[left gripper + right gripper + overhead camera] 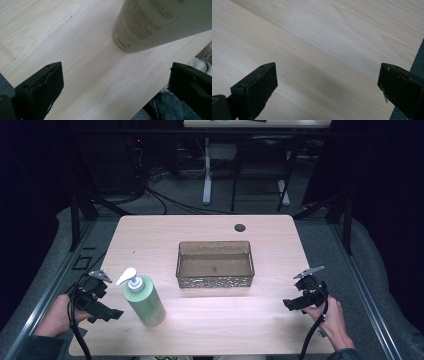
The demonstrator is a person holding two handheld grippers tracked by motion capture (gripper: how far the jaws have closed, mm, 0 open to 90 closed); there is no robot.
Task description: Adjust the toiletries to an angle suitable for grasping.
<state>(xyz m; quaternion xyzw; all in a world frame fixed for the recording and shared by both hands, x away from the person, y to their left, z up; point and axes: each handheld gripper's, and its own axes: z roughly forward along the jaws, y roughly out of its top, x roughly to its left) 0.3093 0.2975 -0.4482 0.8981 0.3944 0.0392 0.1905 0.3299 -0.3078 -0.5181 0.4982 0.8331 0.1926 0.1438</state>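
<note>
A pale green pump bottle [144,298] with a white pump head stands upright on the wooden table [210,230], left of centre near the front. My left gripper [114,314] is just to its left, open, pointing at the bottle's base. Its own view has the bottle [160,22] ahead of its wide-apart jaws, nothing between them. A brown see-through rectangular bin [215,264] sits mid-table. My right gripper [289,304] hovers open at the front right, with bare table [317,50] between its jaws.
A small dark round grommet [240,227] sits near the table's far edge. Beyond the table are desk legs and cables on the floor. The person's clothing shows past the front table edge [200,57] in the left gripper view.
</note>
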